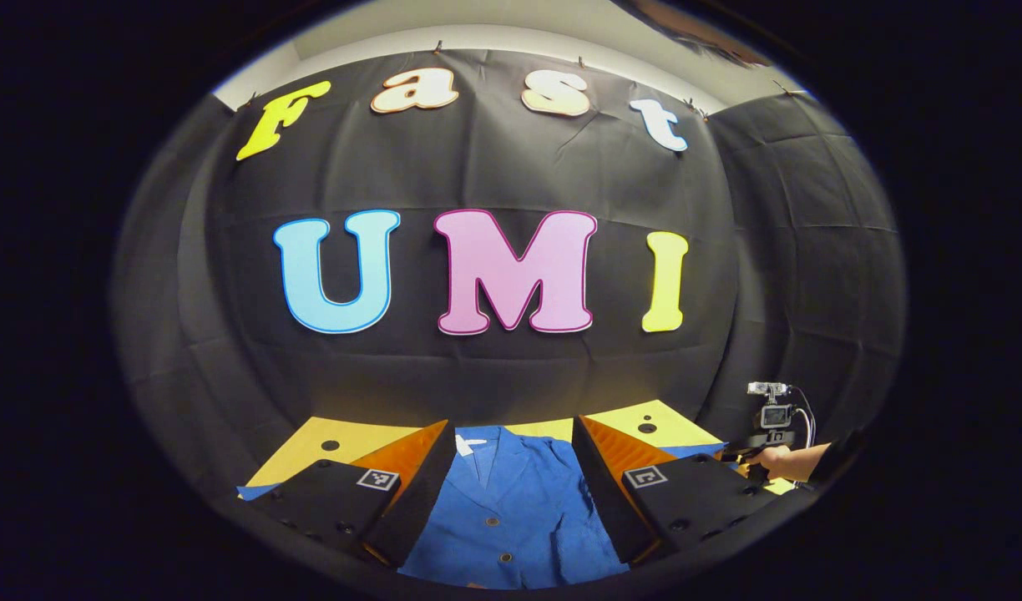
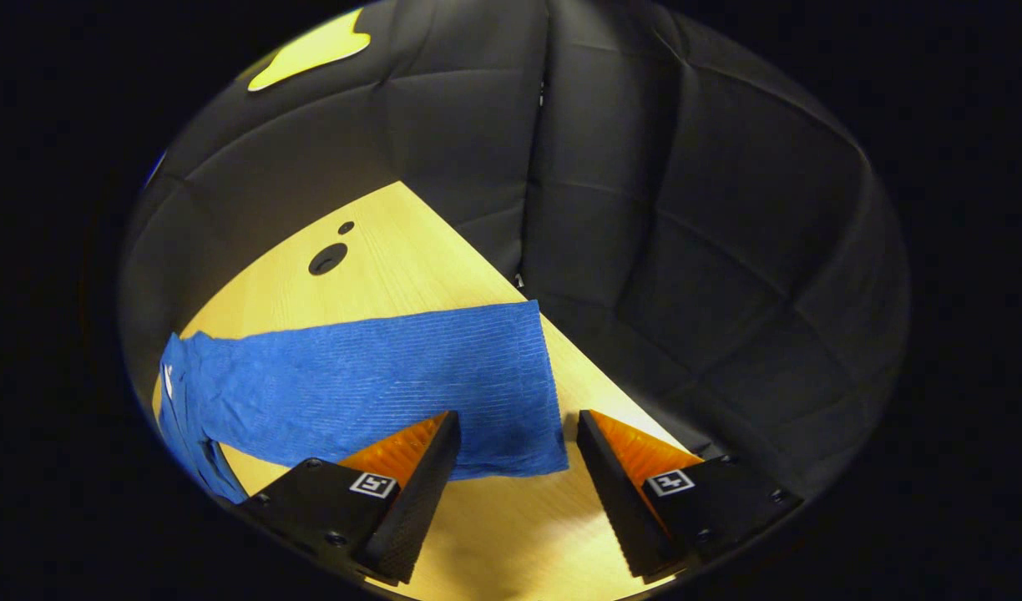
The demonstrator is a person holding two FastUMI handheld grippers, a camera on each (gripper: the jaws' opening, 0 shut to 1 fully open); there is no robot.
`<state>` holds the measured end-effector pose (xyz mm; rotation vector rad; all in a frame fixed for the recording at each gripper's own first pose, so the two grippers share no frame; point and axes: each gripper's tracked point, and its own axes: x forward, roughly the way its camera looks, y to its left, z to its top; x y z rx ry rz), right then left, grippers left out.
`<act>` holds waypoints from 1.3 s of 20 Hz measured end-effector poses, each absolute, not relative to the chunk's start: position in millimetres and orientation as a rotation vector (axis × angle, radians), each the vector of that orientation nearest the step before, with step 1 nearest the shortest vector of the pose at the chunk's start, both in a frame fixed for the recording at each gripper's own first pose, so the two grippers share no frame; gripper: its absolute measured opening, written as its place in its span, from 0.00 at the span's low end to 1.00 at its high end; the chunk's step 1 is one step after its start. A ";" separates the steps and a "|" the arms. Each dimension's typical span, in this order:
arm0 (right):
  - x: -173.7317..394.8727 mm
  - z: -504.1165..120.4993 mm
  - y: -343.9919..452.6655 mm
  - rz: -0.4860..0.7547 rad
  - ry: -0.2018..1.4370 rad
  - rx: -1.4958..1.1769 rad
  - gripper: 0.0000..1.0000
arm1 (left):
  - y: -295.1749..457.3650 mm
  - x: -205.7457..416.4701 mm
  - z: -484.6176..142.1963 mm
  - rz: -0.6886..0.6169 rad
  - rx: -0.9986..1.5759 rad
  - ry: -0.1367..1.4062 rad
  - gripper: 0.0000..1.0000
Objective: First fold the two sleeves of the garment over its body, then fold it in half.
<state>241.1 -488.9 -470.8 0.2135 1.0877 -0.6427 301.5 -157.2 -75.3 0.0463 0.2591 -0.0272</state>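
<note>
A: We're at the very start here, first sleeve fold. The right gripper (image 2: 515, 480) hangs spread wide over the wooden surface (image 2: 411, 242), and the blue sleeve (image 2: 377, 384) stretches flat just ahead of it, the cuff end lying between its fingers

B: And the left gripper (image 1: 511, 488) is spread too, holding nothing, with the garment (image 1: 511, 509) body, buttons up, right below and ahead of it

A: Next, we reckon, the right one must drop, pinch that cuff and carry it across the body

B: Containers? We see none, just cloth on the surface
</note>
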 end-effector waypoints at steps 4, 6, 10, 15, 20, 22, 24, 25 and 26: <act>251.1 -477.9 -474.8 -0.613 1.084 0.245 0.34 | -162.0 302.6 -80.2 -0.023 0.019 0.265 0.80; 257.0 -477.7 -469.9 -0.590 1.076 0.292 0.10 | -163.8 300.4 -79.6 -0.022 0.016 0.264 0.80; 262.8 -477.3 -447.3 -0.532 1.083 0.312 0.05 | -162.0 292.3 -80.5 -0.008 0.011 0.266 0.80; 306.3 -439.5 -384.3 -0.377 1.008 0.285 0.05 | -145.7 274.9 -78.0 0.045 -0.002 0.258 0.81; 362.9 -396.8 -270.9 -0.133 0.952 0.248 0.04 | -119.1 251.6 -80.4 0.121 -0.028 0.262 0.80; 381.7 -384.8 -219.7 -0.047 0.940 0.247 0.05 | -107.8 239.4 -80.5 0.155 -0.036 0.260 0.81; 390.3 -374.4 -164.9 0.042 0.938 0.249 0.04 | -93.5 224.7 -81.7 0.193 -0.039 0.263 0.80; 392.7 -367.1 -135.8 0.090 0.937 0.251 0.05 | -85.7 217.2 -84.5 0.216 -0.044 0.267 0.80; 393.8 -358.5 -102.6 0.134 0.940 0.253 0.05 | -77.5 209.6 -85.8 0.241 -0.052 0.271 0.80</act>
